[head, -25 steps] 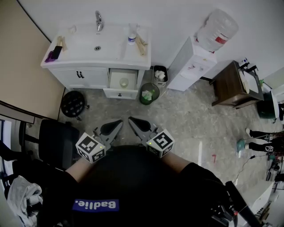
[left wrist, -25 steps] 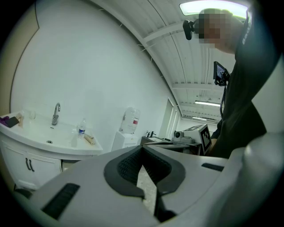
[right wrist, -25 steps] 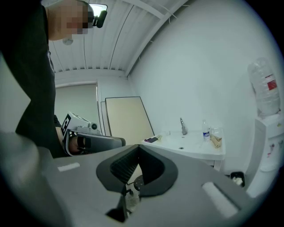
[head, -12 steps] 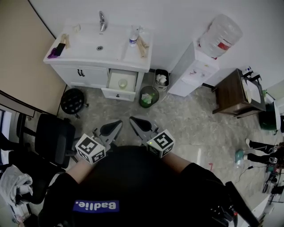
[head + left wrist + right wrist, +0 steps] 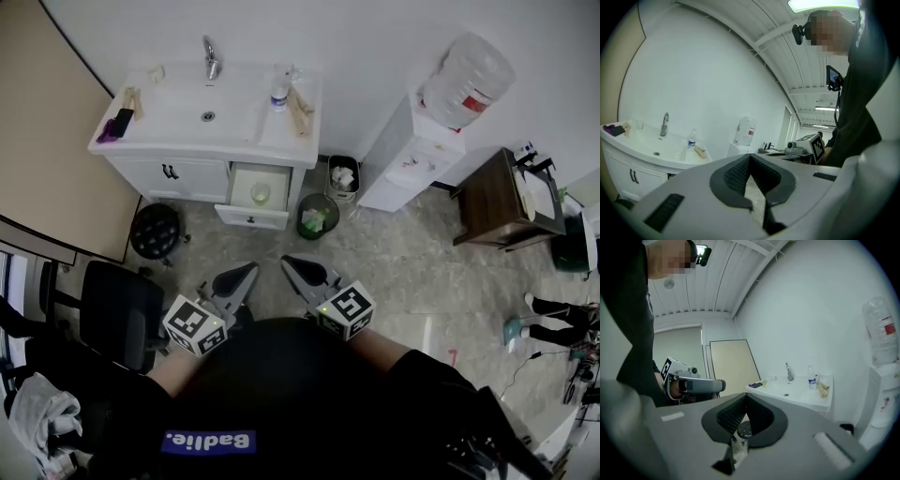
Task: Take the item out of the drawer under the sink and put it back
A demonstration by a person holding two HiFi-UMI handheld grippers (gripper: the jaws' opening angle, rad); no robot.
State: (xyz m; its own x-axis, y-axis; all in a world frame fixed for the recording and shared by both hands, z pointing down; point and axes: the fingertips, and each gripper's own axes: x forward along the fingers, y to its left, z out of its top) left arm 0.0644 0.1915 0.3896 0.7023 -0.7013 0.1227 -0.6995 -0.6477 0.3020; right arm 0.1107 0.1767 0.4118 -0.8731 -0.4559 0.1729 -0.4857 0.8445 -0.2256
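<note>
White vanity ahead, and the drawer (image 5: 251,217) under the sink (image 5: 169,141) stands pulled open, a small pale cup-like item (image 5: 261,193) sitting inside. Left gripper (image 5: 247,270) and right gripper (image 5: 291,263) hover well short of it, close to the person's body, jaws pressed together on nothing. My read: the reach, lift-out and return all lie ahead, though the item may already be back.

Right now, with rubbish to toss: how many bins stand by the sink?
2: a green bin right of the open drawer, a black bin behind it at the wall. Others may be hidden.
</note>
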